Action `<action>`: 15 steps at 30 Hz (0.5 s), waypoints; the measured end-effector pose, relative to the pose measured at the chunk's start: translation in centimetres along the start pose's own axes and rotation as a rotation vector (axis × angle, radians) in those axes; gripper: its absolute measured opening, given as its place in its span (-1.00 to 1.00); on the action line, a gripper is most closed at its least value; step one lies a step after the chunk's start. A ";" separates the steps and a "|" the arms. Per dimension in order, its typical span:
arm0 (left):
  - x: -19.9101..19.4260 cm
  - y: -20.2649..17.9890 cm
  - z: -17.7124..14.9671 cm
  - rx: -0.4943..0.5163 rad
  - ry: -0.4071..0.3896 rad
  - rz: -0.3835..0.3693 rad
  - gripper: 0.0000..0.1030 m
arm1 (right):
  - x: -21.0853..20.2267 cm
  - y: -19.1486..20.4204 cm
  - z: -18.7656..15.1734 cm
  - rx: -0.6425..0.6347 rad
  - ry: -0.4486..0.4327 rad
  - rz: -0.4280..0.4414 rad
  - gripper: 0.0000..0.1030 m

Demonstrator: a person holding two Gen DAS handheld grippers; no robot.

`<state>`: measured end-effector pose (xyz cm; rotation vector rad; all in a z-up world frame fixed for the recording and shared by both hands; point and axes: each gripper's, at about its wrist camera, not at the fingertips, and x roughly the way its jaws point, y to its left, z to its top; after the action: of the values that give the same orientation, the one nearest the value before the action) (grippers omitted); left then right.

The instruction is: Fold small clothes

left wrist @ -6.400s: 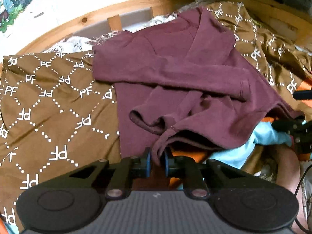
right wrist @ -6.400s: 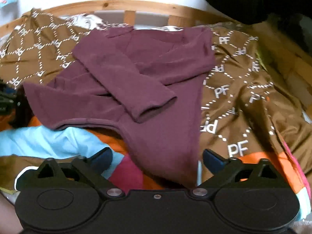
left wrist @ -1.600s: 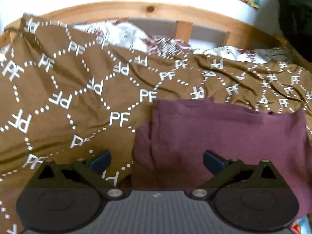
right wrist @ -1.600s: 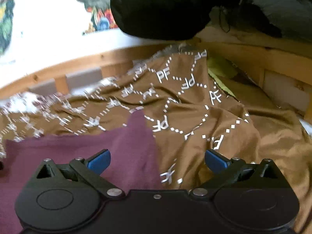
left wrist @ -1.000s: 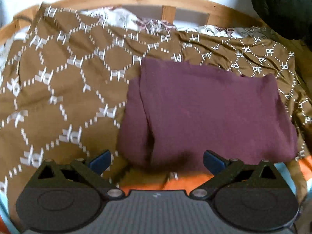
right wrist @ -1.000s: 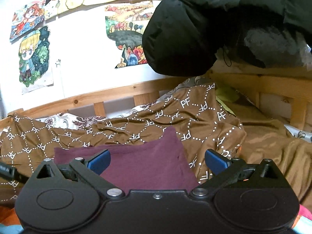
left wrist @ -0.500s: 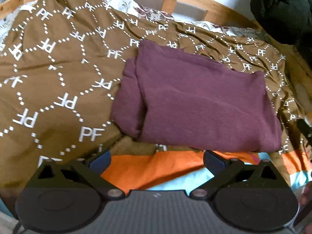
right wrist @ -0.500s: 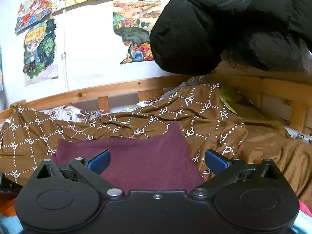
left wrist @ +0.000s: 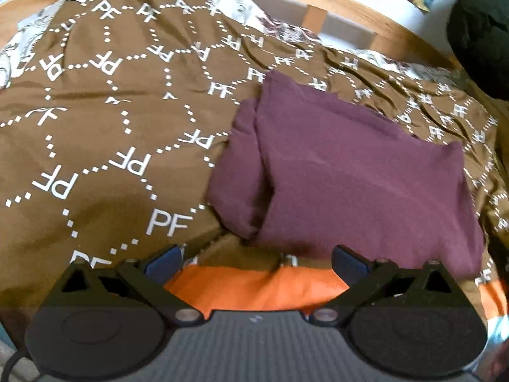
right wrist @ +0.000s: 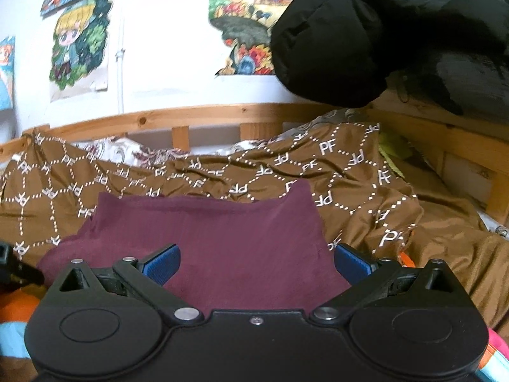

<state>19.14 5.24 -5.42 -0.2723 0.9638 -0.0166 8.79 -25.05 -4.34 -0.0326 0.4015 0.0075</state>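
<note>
One folded maroon garment (left wrist: 359, 178) lies on one brown blanket (left wrist: 95, 146); left gripper (left wrist: 256, 259) and right gripper (right wrist: 256, 261) are both spread, empty.

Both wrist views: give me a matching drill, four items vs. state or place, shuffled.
Items:
1. maroon garment
2. left tongs
3. black jacket
4. cartoon posters

States or places:
A. on the white wall
B. folded into a rectangle on the brown PF blanket
C. open, holding nothing
D. hanging at upper right, above the wooden bed frame

Pairs: 1-B, 2-C, 3-D, 4-A
</note>
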 end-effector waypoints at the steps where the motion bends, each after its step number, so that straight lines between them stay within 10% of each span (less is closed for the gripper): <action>1: 0.2 -0.1 0.0 -0.006 -0.008 0.020 0.99 | 0.1 0.2 0.0 -0.010 0.009 0.004 0.99; 15: 2.9 1.6 2.2 -0.178 -0.103 -0.019 0.99 | 3.7 4.2 0.3 -0.124 0.127 0.045 0.99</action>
<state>22.39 6.91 -6.94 -0.4426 0.8612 0.0658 12.25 -20.87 -5.61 -0.1471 0.5279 0.0753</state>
